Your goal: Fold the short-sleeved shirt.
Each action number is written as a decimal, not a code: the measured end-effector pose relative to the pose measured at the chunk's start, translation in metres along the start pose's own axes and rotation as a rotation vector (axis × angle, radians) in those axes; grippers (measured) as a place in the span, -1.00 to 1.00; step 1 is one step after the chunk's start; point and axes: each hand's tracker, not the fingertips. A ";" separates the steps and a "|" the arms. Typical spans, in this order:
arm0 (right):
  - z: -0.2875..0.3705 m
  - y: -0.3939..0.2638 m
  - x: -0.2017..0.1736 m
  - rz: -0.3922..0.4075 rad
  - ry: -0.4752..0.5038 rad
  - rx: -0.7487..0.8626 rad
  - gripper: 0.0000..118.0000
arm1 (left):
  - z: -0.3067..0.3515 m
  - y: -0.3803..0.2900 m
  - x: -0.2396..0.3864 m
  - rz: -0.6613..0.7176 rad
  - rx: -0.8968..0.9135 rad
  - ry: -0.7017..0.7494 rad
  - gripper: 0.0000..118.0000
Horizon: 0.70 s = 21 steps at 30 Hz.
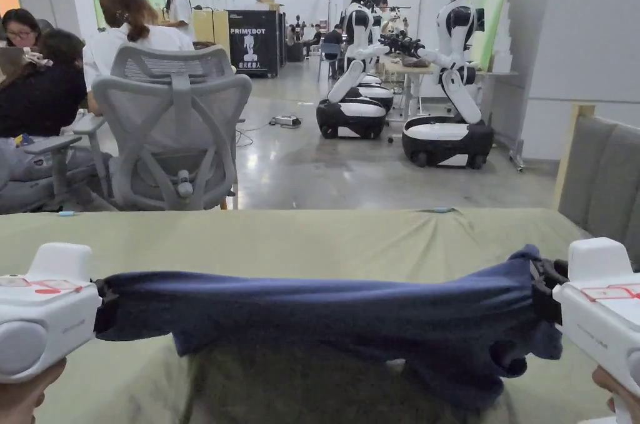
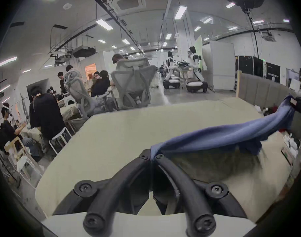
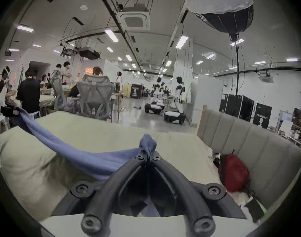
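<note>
The blue shirt hangs in the air, pulled into a long band from side to side above the green bed. It is not flat. Most of it is bunched up, and a loose part droops down nearer the right end, blurry in the head view. I cannot tell if the low part touches the bed.

The left gripper is closed tight on one end of the shirt. Both jaws pinch the cloth between them. The right gripper is closed tight on the other end the same way, with a small lump of cloth poking up past its tips.

So the shirt's long way runs straight from one gripper to the other, left to right. Both hands are at about the same height, and neither looks nearer to the middle of the shirt than the other.

The folding has hardly begun, I think. The shirt likely needs to come down and lie flat on the bed in front of the grippers first.

A grey headboard stands on the right, with a red bag beside it. Grey chairs sit past the far edge of the bed.
</note>
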 end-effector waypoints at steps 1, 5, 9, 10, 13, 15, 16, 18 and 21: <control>0.008 -0.018 -0.002 0.016 0.013 -0.033 -0.98 | 0.006 -0.018 0.001 -0.011 -0.024 -0.006 -1.00; 0.032 -0.110 -0.019 0.046 0.050 -0.197 -0.98 | 0.014 -0.108 0.003 -0.014 -0.192 -0.036 -1.00; 0.034 -0.194 -0.042 0.030 0.087 -0.399 -0.98 | 0.006 -0.188 0.007 -0.002 -0.337 -0.022 -1.00; 0.034 -0.205 -0.047 0.028 0.082 -0.422 -0.98 | 0.005 -0.201 0.008 0.020 -0.359 -0.027 -1.00; 0.041 -0.208 -0.053 0.005 0.070 -0.404 -0.98 | 0.009 -0.215 0.007 0.047 -0.350 -0.038 -1.00; 0.044 -0.200 -0.053 -0.039 0.057 -0.349 -0.95 | 0.015 -0.211 0.004 0.082 -0.263 -0.027 -0.93; 0.047 -0.192 -0.052 -0.059 0.063 -0.346 -0.70 | 0.020 -0.207 0.004 0.102 -0.229 -0.013 -0.51; 0.052 -0.176 -0.057 -0.079 0.072 -0.347 0.44 | 0.034 -0.195 0.007 0.135 -0.131 -0.011 0.54; 0.074 -0.151 -0.075 -0.087 0.106 -0.221 0.95 | 0.058 -0.176 0.025 0.123 -0.017 -0.044 0.81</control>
